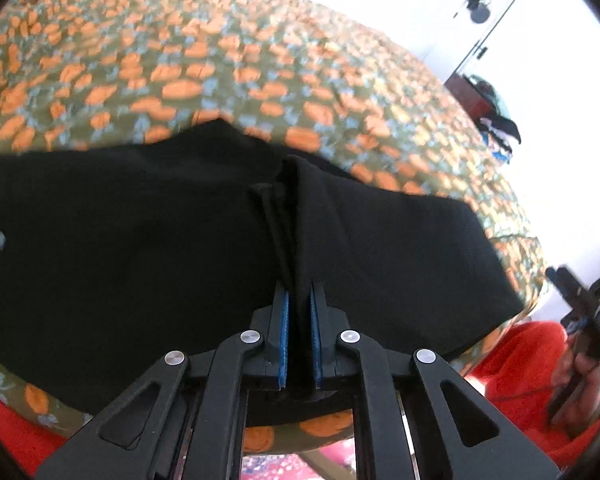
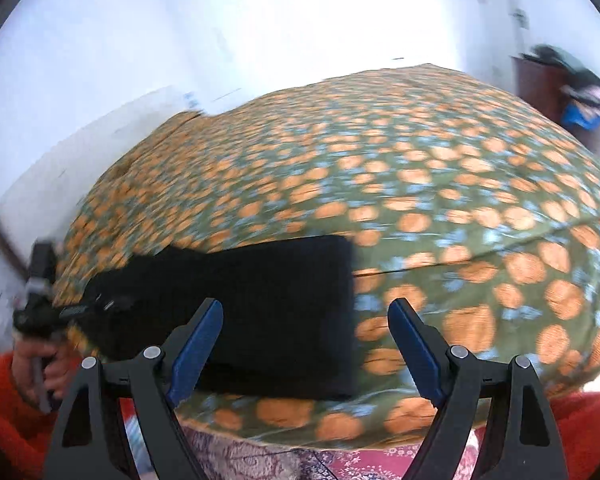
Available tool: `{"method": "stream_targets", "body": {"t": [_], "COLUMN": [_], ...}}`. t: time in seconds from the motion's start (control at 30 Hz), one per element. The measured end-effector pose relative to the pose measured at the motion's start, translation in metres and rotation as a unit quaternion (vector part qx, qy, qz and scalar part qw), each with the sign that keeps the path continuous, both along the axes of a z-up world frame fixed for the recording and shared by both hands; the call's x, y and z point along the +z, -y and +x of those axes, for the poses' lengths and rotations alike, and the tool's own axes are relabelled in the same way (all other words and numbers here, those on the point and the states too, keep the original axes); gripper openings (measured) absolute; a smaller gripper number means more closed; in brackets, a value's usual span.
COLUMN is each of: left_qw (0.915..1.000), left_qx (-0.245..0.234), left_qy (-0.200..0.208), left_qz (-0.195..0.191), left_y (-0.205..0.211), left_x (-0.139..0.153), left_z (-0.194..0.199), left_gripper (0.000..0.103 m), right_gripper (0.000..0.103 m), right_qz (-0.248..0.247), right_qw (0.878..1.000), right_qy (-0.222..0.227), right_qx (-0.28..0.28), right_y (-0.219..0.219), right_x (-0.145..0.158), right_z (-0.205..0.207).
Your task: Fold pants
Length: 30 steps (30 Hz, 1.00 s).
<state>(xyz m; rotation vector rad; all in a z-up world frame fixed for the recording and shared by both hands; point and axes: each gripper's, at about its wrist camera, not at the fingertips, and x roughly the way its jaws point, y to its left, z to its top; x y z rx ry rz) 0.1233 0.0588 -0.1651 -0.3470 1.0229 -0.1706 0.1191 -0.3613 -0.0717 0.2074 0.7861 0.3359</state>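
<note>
Pants (image 1: 140, 240): black pair, lying folded on the bed near its front edge, and showing as a dark rectangle in the right wrist view (image 2: 260, 312).
Bed (image 1: 220, 60): carrying a green cover printed with orange and pale blue shapes, and reaching back to a white wall.
Left tool (image 1: 299, 320): clenching on a raised ridge of the pants, with the black cloth running up between its blue pads (image 1: 285, 320); in the right wrist view it is sitting at the left end of the pants (image 2: 72, 312), gripped by a hand (image 2: 40, 364).
Right tool (image 2: 306, 344): standing wide apart with nothing between its blue pads (image 2: 414, 348), hovering just in front of the right end of the pants; it is appearing blurred at the right edge of the left wrist view (image 1: 588, 316).
Person: wearing a red-orange sleeve (image 2: 4, 400), showing at the lower edges of both views.
Floor: showing a patterned pink and purple rug (image 2: 340, 460) below the bed's front edge.
</note>
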Motion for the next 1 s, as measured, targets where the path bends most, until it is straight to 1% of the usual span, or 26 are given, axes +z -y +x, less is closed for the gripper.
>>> {"method": "stream_targets", "body": {"t": [0.03, 0.1, 0.13, 0.17, 0.2, 0.23, 0.27, 0.33, 0.37, 0.4, 0.43, 0.47, 0.53, 0.6, 0.67, 0.7, 0.73, 0.77, 0.8, 0.83, 0.87, 0.9, 0.93, 1.0], "left_qw": [1.0, 0.9995, 0.9992, 0.9991, 0.999, 0.999, 0.999, 0.999, 0.9991, 0.9989, 0.9988, 0.9988, 0.9989, 0.9991, 0.9992, 0.9991, 0.999, 0.9989, 0.9989, 0.9989, 0.9987, 0.9983, 0.998, 0.9977], "left_qx": [-0.003, -0.01, -0.012, -0.014, -0.014, -0.014, -0.014, -0.017, -0.02, -0.019, -0.019, -0.019, -0.017, -0.014, -0.013, -0.014, -0.014, -0.014, -0.015, -0.015, -0.013, -0.011, -0.01, -0.009], "left_qy": [-0.007, -0.015, -0.017, -0.017, -0.017, -0.017, -0.018, -0.016, -0.015, -0.015, -0.014, -0.013, -0.014, -0.017, -0.017, -0.016, -0.014, -0.015, -0.015, -0.014, -0.012, -0.011, -0.01, -0.013], "left_qz": [0.003, 0.026, 0.033, 0.037, 0.038, 0.038, 0.039, 0.038, 0.035, 0.039, 0.042, 0.043, 0.04, 0.035, 0.035, 0.037, 0.04, 0.042, 0.042, 0.042, 0.048, 0.056, 0.062, 0.066], "left_y": [0.001, 0.008, 0.012, 0.014, 0.014, 0.015, 0.017, 0.017, 0.018, 0.019, 0.019, 0.018, 0.015, 0.012, 0.011, 0.012, 0.012, 0.012, 0.013, 0.013, 0.013, 0.014, 0.015, 0.014], "left_x": [-0.007, -0.018, -0.02, -0.021, -0.021, -0.022, -0.024, -0.026, -0.028, -0.028, -0.029, -0.029, -0.032, -0.034, -0.034, -0.034, -0.034, -0.035, -0.035, -0.034, -0.034, -0.033, -0.033, -0.036], "left_z": [0.001, 0.006, 0.007, 0.009, 0.01, 0.011, 0.012, 0.012, 0.011, 0.011, 0.011, 0.01, 0.012, 0.015, 0.015, 0.014, 0.014, 0.013, 0.013, 0.012, 0.011, 0.01, 0.01, 0.011], "left_gripper": [0.007, 0.007, 0.008, 0.008, 0.008, 0.008, 0.009, 0.011, 0.011, 0.012, 0.014, 0.015, 0.019, 0.02, 0.022, 0.023, 0.027, 0.032, 0.045, 0.06, 0.067, 0.076, 0.082, 0.084], "right_gripper": [0.084, 0.084, 0.084, 0.084, 0.084, 0.084, 0.084, 0.084, 0.084, 0.081, 0.08, 0.08, 0.08, 0.08, 0.081, 0.081, 0.081, 0.081, 0.08, 0.074, 0.07, 0.066, 0.066, 0.067], "right_qz": [0.005, 0.024, 0.035, 0.049, 0.064, 0.071, 0.064, 0.015, -0.002, -0.004, 0.0, 0.006, 0.021, 0.028, 0.055, 0.07, 0.075, 0.074, 0.066, 0.059, 0.055, 0.058, 0.055, 0.006], "right_qw": [1.0, 1.0, 0.999, 0.997, 0.993, 0.989, 0.986, 0.981, 0.976, 0.974, 0.975, 0.977, 0.982, 0.985, 0.984, 0.982, 0.981, 0.979, 0.977, 0.973, 0.973, 0.975, 0.978, 0.982], "right_qy": [-0.006, -0.005, 0.002, 0.008, 0.003, -0.018, -0.047, -0.124, -0.167, -0.18, -0.175, -0.164, -0.128, -0.102, -0.1, -0.111, -0.125, -0.153, -0.187, -0.211, -0.221, -0.208, -0.195, -0.18], "right_qx": [-0.006, 0.008, 0.027, 0.058, 0.095, 0.13, 0.148, 0.147, 0.142, 0.137, 0.135, 0.135, 0.137, 0.137, 0.137, 0.135, 0.128, 0.11, 0.084, 0.065, 0.049, 0.044, 0.044, 0.052], "right_y": [0.003, 0.001, -0.005, -0.014, -0.024, -0.036, -0.045, -0.056, -0.057, -0.055, -0.053, -0.052, -0.052, -0.054, -0.059, -0.059, -0.059, -0.057, -0.052, -0.046, -0.039, -0.035, -0.034, -0.041], "right_x": [-0.001, 0.002, 0.005, 0.008, 0.007, -0.002, -0.014, -0.051, -0.072, -0.079, -0.075, -0.064, -0.036, -0.017, -0.011, -0.017, -0.025, -0.044, -0.066, -0.083, -0.095, -0.095, -0.092, -0.087], "right_z": [0.006, 0.016, 0.018, 0.019, 0.021, 0.023, 0.025, 0.032, 0.034, 0.034, 0.035, 0.038, 0.051, 0.066, 0.09, 0.104, 0.115, 0.128, 0.138, 0.142, 0.143, 0.139, 0.134, 0.126]}}
